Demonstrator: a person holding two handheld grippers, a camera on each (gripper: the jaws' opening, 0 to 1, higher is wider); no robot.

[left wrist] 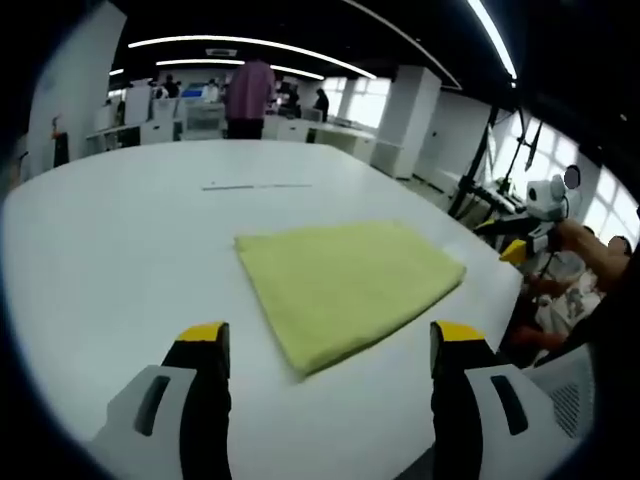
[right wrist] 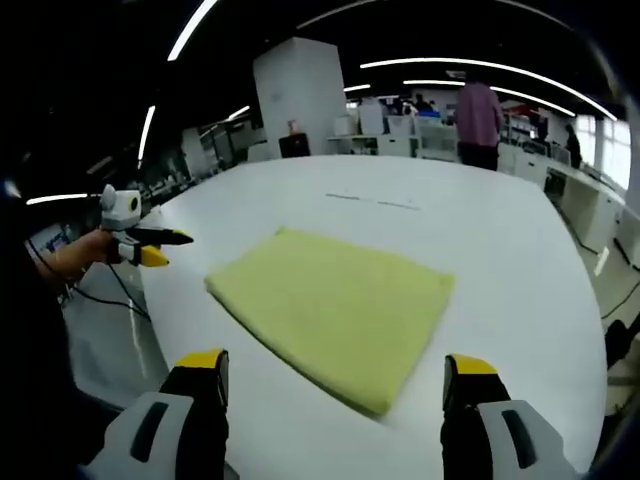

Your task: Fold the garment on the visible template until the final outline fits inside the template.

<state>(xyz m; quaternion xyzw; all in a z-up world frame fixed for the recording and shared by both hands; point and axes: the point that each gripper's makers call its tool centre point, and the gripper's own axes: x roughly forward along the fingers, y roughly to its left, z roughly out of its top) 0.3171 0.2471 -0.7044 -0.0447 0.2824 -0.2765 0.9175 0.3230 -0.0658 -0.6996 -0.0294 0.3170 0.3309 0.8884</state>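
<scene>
Left gripper view: left gripper (left wrist: 330, 345) w/ jaws spread wide, yellow-tipped, nothing between them, held above the near edge of the white table (left wrist: 110, 250). Yellow-green garment (left wrist: 345, 280) lies flat on the table, folded into a rough rectangle, just beyond the jaws and a bit toward the table's right edge. Thicker folded edge faces the camera. Faint thin line (left wrist: 255, 186) on the tabletop past the garment, toward the far edge; can't tell if it's the template. Right gripper (left wrist: 545, 205) shows off the right edge of the table, in a person's hand.

Right gripper view: right gripper (right wrist: 335, 368) also spread wide, empty, over the near edge. Garment (right wrist: 335, 305) sits mid-table, one corner pointing toward the jaws. Left gripper (right wrist: 150, 245) seen off the table's left edge, hand-held, jaws apart. Same faint line (right wrist: 372, 200) beyond the garment.

Bkgd: person in pink top (right wrist: 478, 120) standing past the far edge, office desks, ceiling light strips.
</scene>
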